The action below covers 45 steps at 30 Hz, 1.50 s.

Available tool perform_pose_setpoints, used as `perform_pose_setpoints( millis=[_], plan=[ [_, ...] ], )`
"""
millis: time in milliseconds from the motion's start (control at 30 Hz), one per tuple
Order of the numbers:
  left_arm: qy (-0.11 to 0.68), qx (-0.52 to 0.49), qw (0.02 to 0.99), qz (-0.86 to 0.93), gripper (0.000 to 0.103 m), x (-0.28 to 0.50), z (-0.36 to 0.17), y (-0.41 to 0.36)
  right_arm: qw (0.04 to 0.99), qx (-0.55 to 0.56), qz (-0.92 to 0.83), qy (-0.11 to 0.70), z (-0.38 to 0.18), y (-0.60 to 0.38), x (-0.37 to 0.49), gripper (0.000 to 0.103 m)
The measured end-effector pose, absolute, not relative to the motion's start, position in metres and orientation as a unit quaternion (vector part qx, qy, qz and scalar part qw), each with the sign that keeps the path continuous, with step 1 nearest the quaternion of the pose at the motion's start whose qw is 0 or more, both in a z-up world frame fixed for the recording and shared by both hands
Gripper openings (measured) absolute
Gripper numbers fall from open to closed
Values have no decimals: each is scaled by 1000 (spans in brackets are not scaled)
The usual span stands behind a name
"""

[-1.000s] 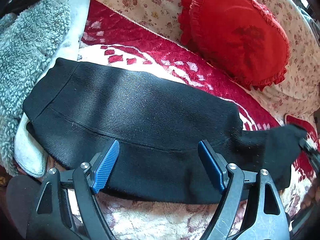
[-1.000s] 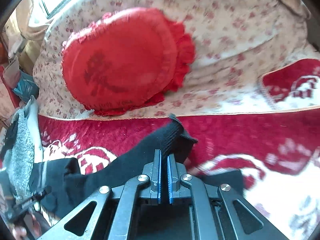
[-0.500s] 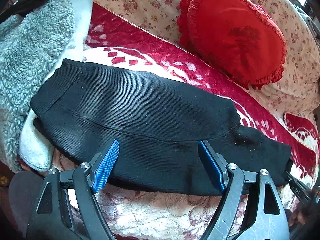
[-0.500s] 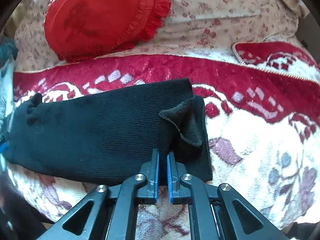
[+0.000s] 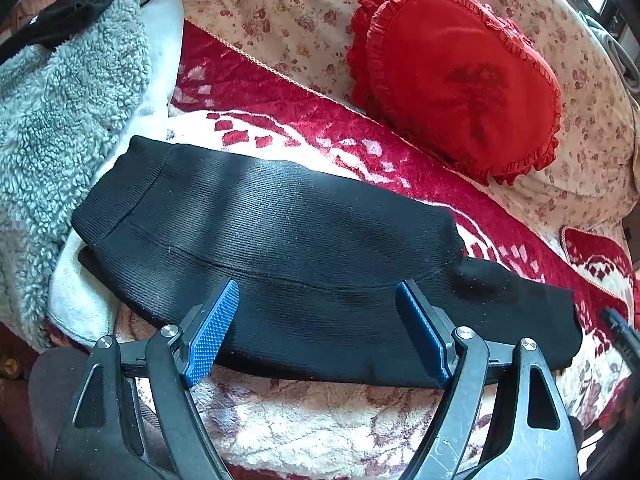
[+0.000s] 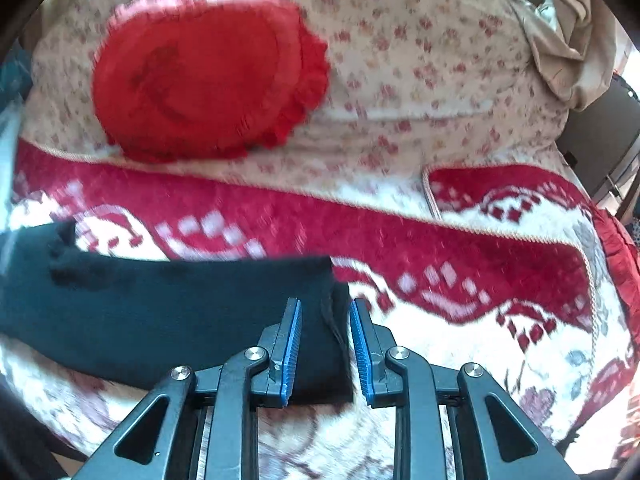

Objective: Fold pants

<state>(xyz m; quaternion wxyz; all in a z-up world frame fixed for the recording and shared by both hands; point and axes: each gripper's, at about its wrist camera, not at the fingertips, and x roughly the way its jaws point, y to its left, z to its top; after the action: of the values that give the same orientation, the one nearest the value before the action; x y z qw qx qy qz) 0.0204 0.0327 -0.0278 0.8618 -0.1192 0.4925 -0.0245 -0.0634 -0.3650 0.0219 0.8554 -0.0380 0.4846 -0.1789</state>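
Note:
Black ribbed knit pants (image 5: pixel 280 240) lie flat and stretched across a red and cream blanket, waistband at the left, leg end at the right. My left gripper (image 5: pixel 316 320) hangs wide open above their near edge with nothing between its blue pads. In the right wrist view the pants' leg end (image 6: pixel 168 312) lies flat. My right gripper (image 6: pixel 325 320) hovers over that end, its jaws opening, the cloth's corner below the gap and no pad pressing on it. The right gripper's tip (image 5: pixel 618 320) shows at the far right of the left wrist view.
A red heart-shaped frilled cushion (image 5: pixel 460 92) rests on the floral cover (image 5: pixel 280 20) behind the pants. Grey fleece (image 5: pixel 60 112) and a white cloth (image 5: pixel 76 300) lie at the left, touching the waistband. The red patterned blanket (image 6: pixel 500 280) spreads out to the right.
My right gripper carried the leg end out to the right, laid it flat and let go, its jaws parting. The pants now lie stretched out. The left gripper stayed open and still.

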Motion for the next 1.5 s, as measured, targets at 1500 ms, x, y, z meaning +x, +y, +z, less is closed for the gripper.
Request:
perform_pose_setpoints(
  millis=[1500],
  plan=[
    [501,-124,854,62,81,14,-48,99,868,-20,126,481,-28,-180,19,14]
  ],
)
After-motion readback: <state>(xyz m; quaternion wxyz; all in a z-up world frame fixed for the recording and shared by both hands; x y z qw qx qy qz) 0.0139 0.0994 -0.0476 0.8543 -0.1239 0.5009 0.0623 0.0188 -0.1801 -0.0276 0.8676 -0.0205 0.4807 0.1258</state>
